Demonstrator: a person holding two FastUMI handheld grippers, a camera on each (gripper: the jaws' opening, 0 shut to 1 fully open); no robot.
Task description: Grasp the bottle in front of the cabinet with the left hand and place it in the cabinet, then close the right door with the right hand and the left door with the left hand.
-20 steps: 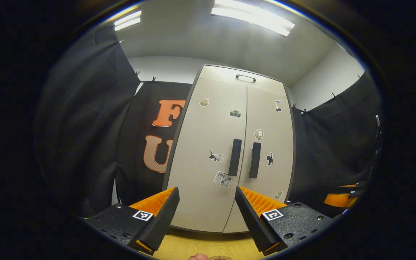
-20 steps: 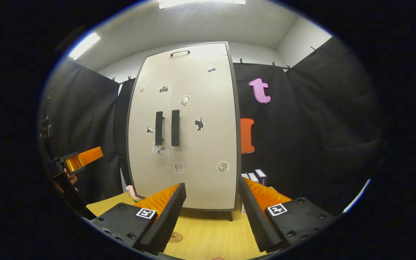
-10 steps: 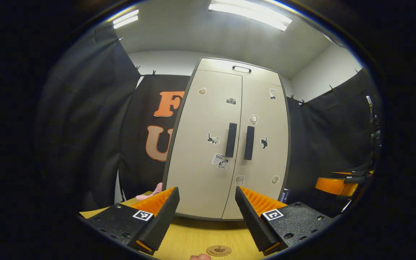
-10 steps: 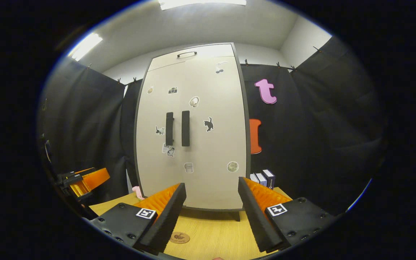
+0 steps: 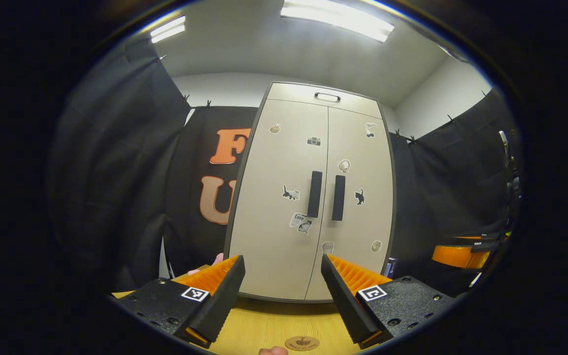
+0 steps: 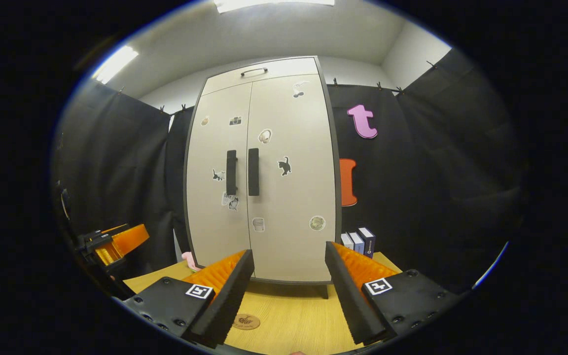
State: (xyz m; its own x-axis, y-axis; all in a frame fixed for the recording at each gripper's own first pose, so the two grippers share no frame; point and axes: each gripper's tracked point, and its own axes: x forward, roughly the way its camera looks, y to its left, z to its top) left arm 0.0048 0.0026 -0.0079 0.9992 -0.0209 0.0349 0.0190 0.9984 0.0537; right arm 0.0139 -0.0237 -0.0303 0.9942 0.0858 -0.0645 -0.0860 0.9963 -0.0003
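1. Left gripper view: we see the left gripper with its jaws spread wide and nothing between them, held low over the wooden table and aimed at the cabinet. The left door and the right door lie flush, and the two dark handles sit side by side at the seam, long axes vertical.

2. Same view: we cannot find the bottle; we judge it is behind the closed doors, so we cannot give its pose or axis. The cabinet stands upright, long axis vertical, its front facing us.

3. Same view: the right gripper shows at the right edge, well apart from the cabinet; a small round disc lies on the table between the left gripper's fingers.

4. Right gripper view: the right gripper is also wide apart and empty, facing the cabinet from in front. Both doors look closed here too. The left gripper shows at the left edge, apparently spread and empty. Small boxes stand just beside the cabinet's right foot.

5. Judgement: every step looks done. The next move calls only for keeping both grippers clear of the doors.
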